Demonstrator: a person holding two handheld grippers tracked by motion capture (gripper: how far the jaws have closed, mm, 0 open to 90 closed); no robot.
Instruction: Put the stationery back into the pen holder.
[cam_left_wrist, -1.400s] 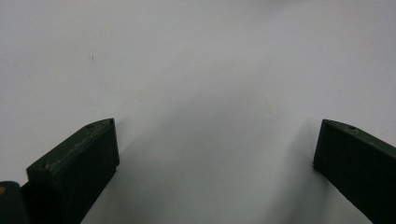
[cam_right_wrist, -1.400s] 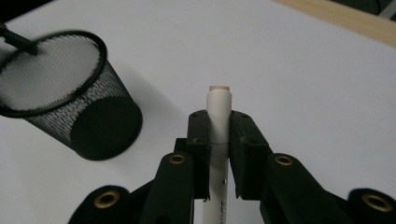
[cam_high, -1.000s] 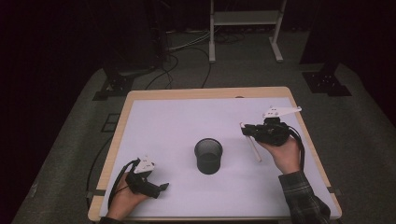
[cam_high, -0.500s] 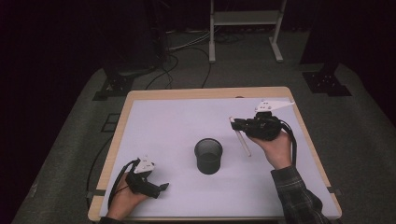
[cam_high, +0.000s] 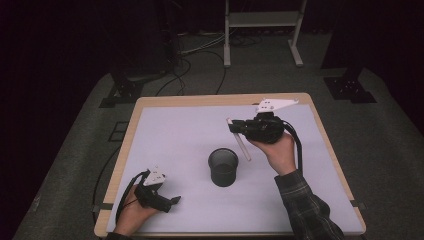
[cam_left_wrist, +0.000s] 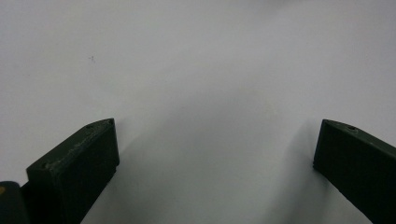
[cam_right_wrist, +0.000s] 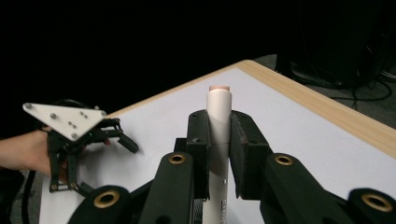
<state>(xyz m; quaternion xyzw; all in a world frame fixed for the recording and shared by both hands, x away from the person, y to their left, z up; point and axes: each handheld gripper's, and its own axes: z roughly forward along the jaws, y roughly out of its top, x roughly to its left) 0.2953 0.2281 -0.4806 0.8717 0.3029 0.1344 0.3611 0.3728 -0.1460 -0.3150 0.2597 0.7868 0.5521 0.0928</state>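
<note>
1. The right gripper (cam_right_wrist: 218, 154) has its jaws clamped on a white marker (cam_right_wrist: 219, 116), which sticks out past both sides of the jaws, raised off the desk (cam_high: 165, 135).
2. The marker looks light, stiff and smooth; a grip near its middle seems best, since it could pivot.
3. The black cup (cam_high: 223, 167) stands below and ahead of the jaws, with open desk around it.
4. The left gripper (cam_high: 167, 202) rests with its jaws wide apart and empty, near the desk's front edge.

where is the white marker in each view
High view: the white marker hangs slantwise from the right tool, right of centre, above and right of the black mesh cup.
Left gripper view: not in it.
Right gripper view: centre, upright, clamped.
Shared landmark: the white table mat.
</note>
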